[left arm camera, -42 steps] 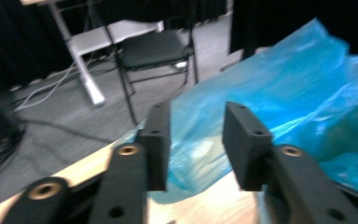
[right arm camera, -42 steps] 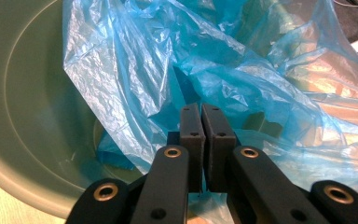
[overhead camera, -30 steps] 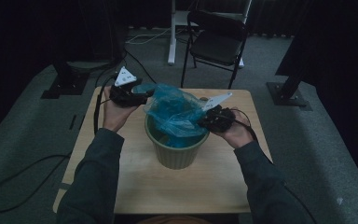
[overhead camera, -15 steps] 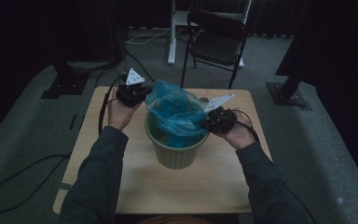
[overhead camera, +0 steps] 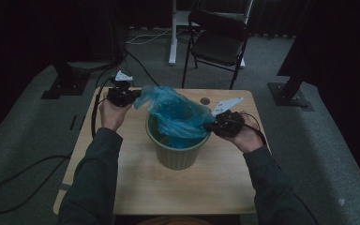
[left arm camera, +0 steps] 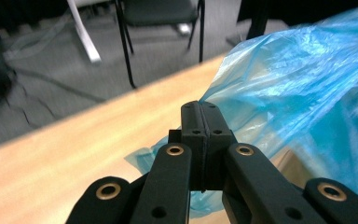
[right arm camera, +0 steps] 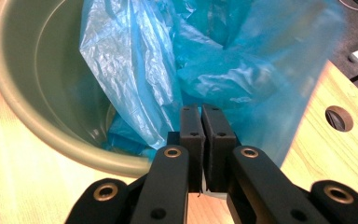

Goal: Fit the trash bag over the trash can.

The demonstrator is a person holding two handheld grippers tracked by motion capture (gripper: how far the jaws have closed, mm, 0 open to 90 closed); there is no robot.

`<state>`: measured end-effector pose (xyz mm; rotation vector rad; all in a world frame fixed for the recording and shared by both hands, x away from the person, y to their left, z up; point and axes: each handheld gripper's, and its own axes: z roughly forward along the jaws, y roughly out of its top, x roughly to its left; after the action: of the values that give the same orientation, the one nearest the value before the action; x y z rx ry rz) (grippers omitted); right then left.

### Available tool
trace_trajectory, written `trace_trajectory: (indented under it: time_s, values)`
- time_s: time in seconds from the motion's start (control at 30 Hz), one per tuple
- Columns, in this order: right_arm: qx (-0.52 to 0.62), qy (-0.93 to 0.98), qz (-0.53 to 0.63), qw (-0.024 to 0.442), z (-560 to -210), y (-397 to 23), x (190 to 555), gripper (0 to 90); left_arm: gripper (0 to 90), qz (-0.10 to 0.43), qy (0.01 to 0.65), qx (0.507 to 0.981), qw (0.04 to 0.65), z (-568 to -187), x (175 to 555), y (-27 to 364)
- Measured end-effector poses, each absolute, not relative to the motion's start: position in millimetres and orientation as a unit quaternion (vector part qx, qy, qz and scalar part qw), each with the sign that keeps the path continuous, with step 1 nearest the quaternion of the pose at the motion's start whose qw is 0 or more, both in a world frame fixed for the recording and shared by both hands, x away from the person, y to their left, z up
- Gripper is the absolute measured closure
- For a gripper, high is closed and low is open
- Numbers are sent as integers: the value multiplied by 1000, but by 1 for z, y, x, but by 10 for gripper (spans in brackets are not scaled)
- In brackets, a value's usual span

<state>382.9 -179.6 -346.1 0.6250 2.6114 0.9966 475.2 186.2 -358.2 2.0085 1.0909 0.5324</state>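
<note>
Both grippers are clamped on the blue plastic bag (overhead camera: 176, 115). Left gripper (overhead camera: 130, 96) has just been closing, and its jaws now meet on a corner of the film out beyond the pot's far-left side, above the bench (overhead camera: 122, 173); the left gripper view shows the pads (left arm camera: 193, 123) pressed together with the blue edge (left arm camera: 279, 88) fanning out from them. Right gripper (overhead camera: 212, 125) pinches the opposite edge at the pot's right rim, its jaws narrow with a fold of film caught between them, as the right gripper view shows (right arm camera: 135, 79).

The bag sits partly inside the green pot (overhead camera: 178, 157), which stands mid-bench, its upper part billowing above the rim and stretched between the two holds.

This film looks very light, limp and crinkly, with no stiffness of its own, so it will follow whatever pulls it and sag wherever it is not held. It is probably slippery and could tear or slide out if tugged hard from a thin pinch. Best holds are at the mouth's hem, on opposite sides, with several layers gathered between the pads. The pot appears much heavier and should stay put under gentle pulls.
</note>
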Motion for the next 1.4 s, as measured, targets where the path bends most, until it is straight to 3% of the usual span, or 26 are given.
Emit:
trace_trajectory:
  time_s: [0.63, 0.8, 0.83, 0.87, 1.07, 1.4]
  values:
    - [270, 894, 331, 133, -350, -206, 391, 879, 880, 160, 417, 827, 340, -390, 476, 175]
    - [277, 894, 330, 121, -357, -210, 394, 797, 710, 161, 421, 818, 357, -385, 471, 177]
    - [276, 893, 332, 129, -356, -211, 393, 756, 710, 162, 423, 811, 370, -379, 468, 180]
    - [275, 885, 352, 133, -351, -213, 390, 718, 656, 166, 424, 806, 379, -373, 464, 183]
    - [264, 872, 384, 150, -340, -212, 384, 690, 583, 180, 416, 790, 414, -356, 448, 191]
    - [262, 850, 422, 177, -331, -210, 384, 680, 571, 178, 380, 783, 459, -339, 423, 186]
